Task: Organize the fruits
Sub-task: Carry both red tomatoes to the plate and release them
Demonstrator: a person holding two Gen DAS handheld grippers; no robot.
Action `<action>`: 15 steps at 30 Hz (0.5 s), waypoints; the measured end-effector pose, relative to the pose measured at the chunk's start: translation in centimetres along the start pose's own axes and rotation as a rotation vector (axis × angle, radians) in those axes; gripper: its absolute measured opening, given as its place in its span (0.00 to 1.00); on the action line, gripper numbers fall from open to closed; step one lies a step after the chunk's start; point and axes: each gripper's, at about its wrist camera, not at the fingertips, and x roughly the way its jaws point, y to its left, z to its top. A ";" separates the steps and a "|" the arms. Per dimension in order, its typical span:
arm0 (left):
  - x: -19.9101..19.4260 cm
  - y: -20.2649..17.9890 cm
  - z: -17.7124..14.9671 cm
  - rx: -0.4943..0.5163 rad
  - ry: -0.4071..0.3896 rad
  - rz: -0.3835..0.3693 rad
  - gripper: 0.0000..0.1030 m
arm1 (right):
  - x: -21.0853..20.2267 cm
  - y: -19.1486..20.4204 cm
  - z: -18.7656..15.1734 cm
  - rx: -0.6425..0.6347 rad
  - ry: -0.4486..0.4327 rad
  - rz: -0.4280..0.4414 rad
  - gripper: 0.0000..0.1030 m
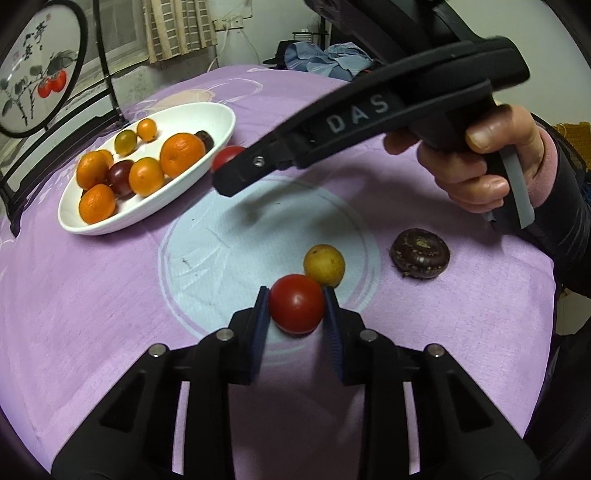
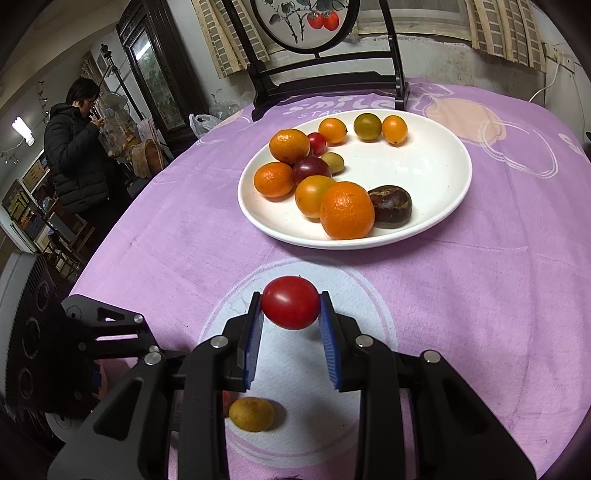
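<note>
My left gripper (image 1: 295, 306) is shut on a red cherry tomato (image 1: 296, 303) low over the purple cloth. A yellow fruit (image 1: 324, 265) lies just beyond it, and a dark chestnut (image 1: 420, 252) lies to the right. My right gripper (image 2: 290, 308) is shut on another red tomato (image 2: 290, 302) and holds it above the cloth, short of the white plate (image 2: 436, 173). In the left wrist view the right gripper's fingers (image 1: 236, 173) hold that tomato (image 1: 227, 156) beside the plate (image 1: 218, 122). The plate holds several oranges, kumquats and dark fruits.
A black wooden stand with a round painted panel (image 2: 306, 22) stands behind the plate. A person in a black coat (image 2: 77, 158) stands beyond the table's left edge. The yellow fruit (image 2: 252, 413) lies under my right gripper. Clothes (image 1: 328, 59) are piled past the far edge.
</note>
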 end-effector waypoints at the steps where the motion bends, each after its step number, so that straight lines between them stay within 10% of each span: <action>1: -0.1 0.1 0.0 -0.005 -0.004 0.001 0.29 | 0.0 0.0 0.0 0.000 -0.002 0.000 0.30; 15: -3.6 2.7 -0.3 -0.161 -0.144 0.040 0.29 | -1.4 0.1 0.7 0.010 -0.079 0.061 0.30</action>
